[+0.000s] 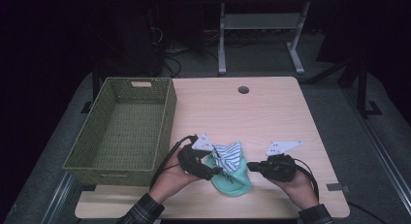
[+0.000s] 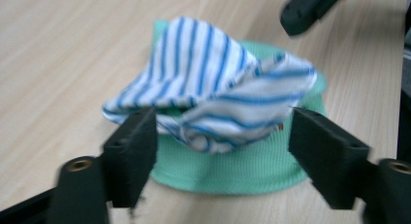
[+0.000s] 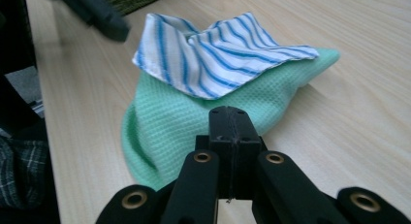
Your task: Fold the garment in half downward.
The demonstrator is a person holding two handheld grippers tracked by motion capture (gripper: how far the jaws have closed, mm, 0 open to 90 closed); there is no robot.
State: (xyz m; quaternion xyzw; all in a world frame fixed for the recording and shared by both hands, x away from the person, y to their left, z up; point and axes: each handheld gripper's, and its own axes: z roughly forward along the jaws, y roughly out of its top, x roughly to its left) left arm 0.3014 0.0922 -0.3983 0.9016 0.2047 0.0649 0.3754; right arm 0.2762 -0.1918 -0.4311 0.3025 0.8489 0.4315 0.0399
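Note:
A white cloth with blue stripes (image 1: 228,153) lies crumpled on top of a mint-green cloth (image 1: 236,181) near the table's front edge. My left gripper (image 1: 218,171) is at the pile's left side. In the left gripper view its jaws (image 2: 223,122) stand open on either side of the striped cloth (image 2: 208,73), over the green cloth (image 2: 242,173). My right gripper (image 1: 250,166) points at the pile from the right. Its jaws (image 3: 231,120) are shut, tips at the edge of the green cloth (image 3: 165,122), with nothing visible between them. The striped cloth (image 3: 218,54) lies beyond.
A green woven basket (image 1: 167,117) stands on the left of the wooden table (image 1: 242,112), close to the left hand. A cable hole (image 1: 244,90) sits at the back centre. The legs of another table (image 1: 222,40) stand on the floor behind.

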